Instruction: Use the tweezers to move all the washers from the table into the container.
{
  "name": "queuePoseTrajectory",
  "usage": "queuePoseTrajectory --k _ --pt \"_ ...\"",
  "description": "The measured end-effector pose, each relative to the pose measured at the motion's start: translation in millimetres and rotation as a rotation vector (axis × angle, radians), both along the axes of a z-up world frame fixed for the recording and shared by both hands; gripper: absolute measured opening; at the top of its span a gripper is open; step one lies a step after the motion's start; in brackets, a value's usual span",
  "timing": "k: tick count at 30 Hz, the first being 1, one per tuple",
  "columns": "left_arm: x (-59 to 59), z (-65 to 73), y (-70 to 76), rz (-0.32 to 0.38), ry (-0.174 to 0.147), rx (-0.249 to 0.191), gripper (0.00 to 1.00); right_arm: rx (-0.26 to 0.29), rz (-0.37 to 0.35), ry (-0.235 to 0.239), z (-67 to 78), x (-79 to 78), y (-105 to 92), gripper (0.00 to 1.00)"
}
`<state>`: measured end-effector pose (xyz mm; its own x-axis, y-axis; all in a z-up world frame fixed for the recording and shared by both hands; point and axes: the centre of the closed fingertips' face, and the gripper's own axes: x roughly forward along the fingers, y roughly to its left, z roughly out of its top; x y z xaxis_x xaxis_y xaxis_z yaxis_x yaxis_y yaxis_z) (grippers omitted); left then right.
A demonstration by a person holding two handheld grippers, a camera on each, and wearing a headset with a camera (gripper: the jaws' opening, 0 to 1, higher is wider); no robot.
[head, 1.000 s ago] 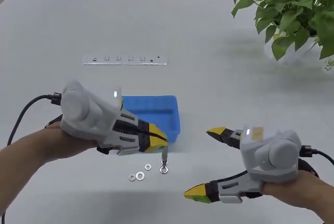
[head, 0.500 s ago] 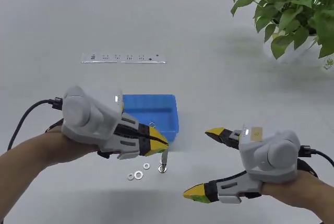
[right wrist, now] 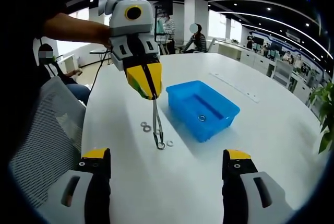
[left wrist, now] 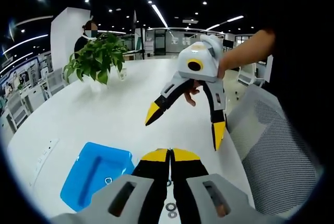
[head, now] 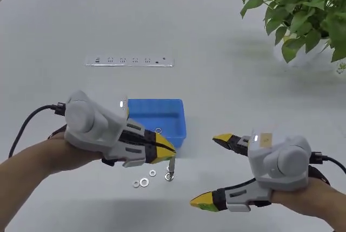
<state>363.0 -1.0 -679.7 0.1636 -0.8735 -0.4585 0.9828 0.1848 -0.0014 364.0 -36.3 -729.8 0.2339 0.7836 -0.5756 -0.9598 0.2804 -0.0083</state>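
The left gripper (left wrist: 169, 154) rises from the bottom edge, its black, yellow-tipped jaws pressed together. Just beneath the tips, two small metal ring washers (left wrist: 171, 210) lie on the white table (left wrist: 130, 104). To the left sits a blue rectangular plastic container (left wrist: 88, 174) with one washer (left wrist: 108, 180) inside. Ahead hangs the right gripper (left wrist: 185, 125), white-bodied, held by a hand (left wrist: 225, 63), its jaws spread wide. A leafy green potted plant (left wrist: 96, 59) stands farther off, and a grey mesh chair (left wrist: 276, 156) sits at the right.
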Motion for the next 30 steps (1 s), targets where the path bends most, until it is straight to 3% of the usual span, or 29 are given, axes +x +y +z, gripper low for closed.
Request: queuePoseTrajectory --k 13,30 --pt "-1.3 -4.5 1.6 -0.010 -0.002 0.009 0.04 0.000 0.023 -0.004 0.1 -1.4 4.0 0.86" --pt "-3.1 -4.7 3.1 -0.038 0.000 0.032 0.03 -0.016 0.180 -0.050 -3.2 -1.0 24.8 0.58"
